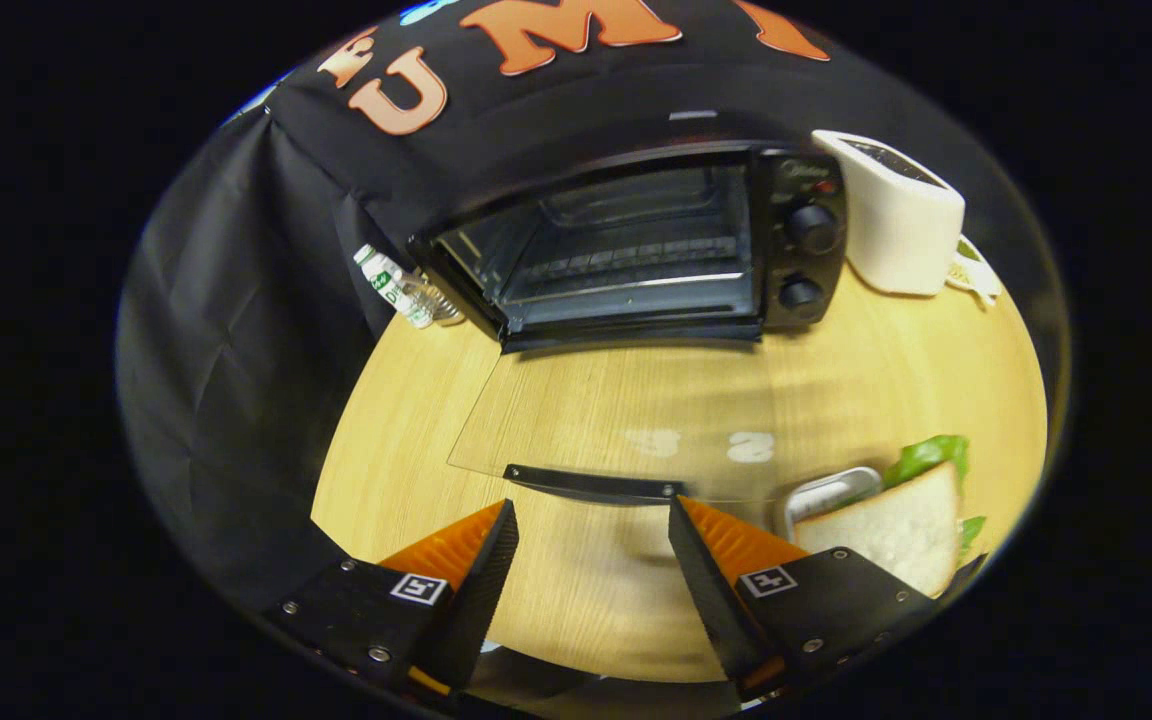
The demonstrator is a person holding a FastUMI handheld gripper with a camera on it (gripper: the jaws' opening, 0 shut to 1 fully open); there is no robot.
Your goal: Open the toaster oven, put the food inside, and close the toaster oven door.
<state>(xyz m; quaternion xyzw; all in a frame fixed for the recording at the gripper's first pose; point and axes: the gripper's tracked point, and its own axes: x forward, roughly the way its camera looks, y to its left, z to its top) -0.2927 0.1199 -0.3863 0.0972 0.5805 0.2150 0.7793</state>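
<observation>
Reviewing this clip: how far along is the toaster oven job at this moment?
Done: the toaster oven is open, its glass door folded flat over the table, the rack inside bare. In hand: nothing; the gripper is open, its fingers just short of the door handle. Left: the sandwich lies on the table beside the right finger, so it has yet to go in, then the door needs closing.

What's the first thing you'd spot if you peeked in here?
The black toaster oven at the back of the wooden table, its glass door folded flat down toward the tool. The tool is open, its fingers either side of the door's handle. A lettuce sandwich lies beside the right finger.
</observation>
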